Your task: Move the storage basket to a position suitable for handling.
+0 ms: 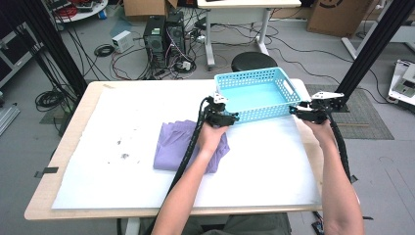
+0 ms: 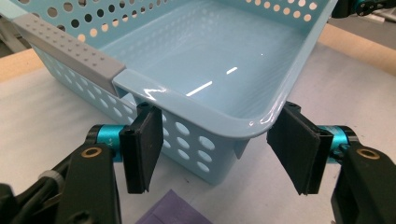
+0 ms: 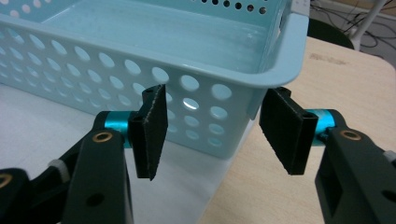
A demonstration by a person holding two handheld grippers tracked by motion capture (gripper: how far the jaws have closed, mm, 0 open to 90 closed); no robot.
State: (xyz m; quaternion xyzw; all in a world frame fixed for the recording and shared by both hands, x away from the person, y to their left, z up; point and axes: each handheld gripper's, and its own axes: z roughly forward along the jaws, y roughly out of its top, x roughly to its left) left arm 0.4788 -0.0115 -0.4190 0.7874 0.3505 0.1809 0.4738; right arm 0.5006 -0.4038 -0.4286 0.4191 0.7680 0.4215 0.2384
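Glossy perforated plastic basket (image 2: 219, 60) (smooth inside), soft matt purple cloth (image 1: 171, 144).

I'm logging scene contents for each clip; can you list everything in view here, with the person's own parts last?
Basket: one, light blue, perforated, empty, far middle-right of the table.
Cloth: one, purple, folded, on the sheet near the basket's left corner.
Sheet: one, white, covering most of the table.
Table: one, light wood.
Computer towers: two, black, on the floor beyond the table.
Stool: one, black, beyond the basket.
Cardboard boxes: two, brown, far floor.
Left gripper: one, black, jaws open astride the basket's near left corner.
Right gripper: one, black, jaws open astride the near right corner.
Forearms: two, entering from the bottom.
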